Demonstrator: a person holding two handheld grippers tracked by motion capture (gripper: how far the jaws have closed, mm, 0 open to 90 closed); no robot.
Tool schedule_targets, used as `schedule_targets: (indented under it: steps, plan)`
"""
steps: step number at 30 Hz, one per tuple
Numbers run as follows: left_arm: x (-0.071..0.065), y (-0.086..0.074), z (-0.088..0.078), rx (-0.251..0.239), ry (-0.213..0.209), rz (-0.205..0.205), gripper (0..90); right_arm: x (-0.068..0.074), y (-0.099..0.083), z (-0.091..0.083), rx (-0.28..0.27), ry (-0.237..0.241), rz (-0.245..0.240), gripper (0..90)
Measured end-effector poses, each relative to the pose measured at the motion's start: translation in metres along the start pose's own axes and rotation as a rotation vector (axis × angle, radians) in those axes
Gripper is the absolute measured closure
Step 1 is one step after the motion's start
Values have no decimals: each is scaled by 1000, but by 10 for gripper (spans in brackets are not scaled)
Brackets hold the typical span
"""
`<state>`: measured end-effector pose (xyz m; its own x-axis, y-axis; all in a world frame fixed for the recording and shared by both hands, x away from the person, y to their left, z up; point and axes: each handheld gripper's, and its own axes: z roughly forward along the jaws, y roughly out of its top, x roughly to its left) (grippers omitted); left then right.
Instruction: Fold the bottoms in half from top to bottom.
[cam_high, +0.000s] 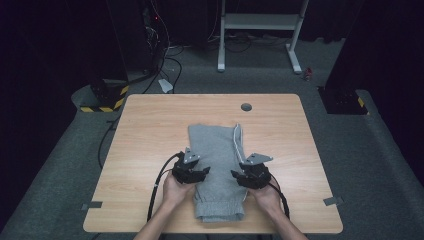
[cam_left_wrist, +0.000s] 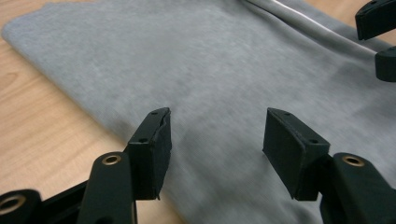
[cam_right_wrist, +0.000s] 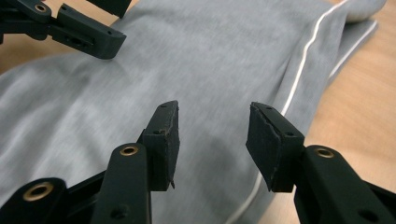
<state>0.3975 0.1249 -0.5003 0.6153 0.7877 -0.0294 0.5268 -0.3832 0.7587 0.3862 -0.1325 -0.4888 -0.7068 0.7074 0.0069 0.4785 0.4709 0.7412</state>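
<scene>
You hold the left gripper (cam_high: 201, 171) and the right gripper (cam_high: 239, 173) in the lower middle of the frame, both with jaws apart and holding nothing. The folded grey trousers (cam_high: 218, 165) lie between them, in the centre of the wooden table (cam_high: 150, 130).

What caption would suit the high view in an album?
Two hand-held grippers, left and right, open over folded grey sweatpants on a wooden table.
</scene>
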Motion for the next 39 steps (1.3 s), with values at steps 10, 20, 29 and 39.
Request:
schedule_targets:
  steps: [10,20,29,39]
  plan:
    - [16,12,20,19,19,-52,422,-16,18,26,29,-3,48,541]
    - [24,5,27,79,11,-70,405,-45,4,28,80,-51,116,532]
    - [25,25,27,30,7,-38,409,-31,34,27,-5,-33,27,544]
    - [34,33,54,80,19,-60,406,-36,52,80,42,-42,33,523]
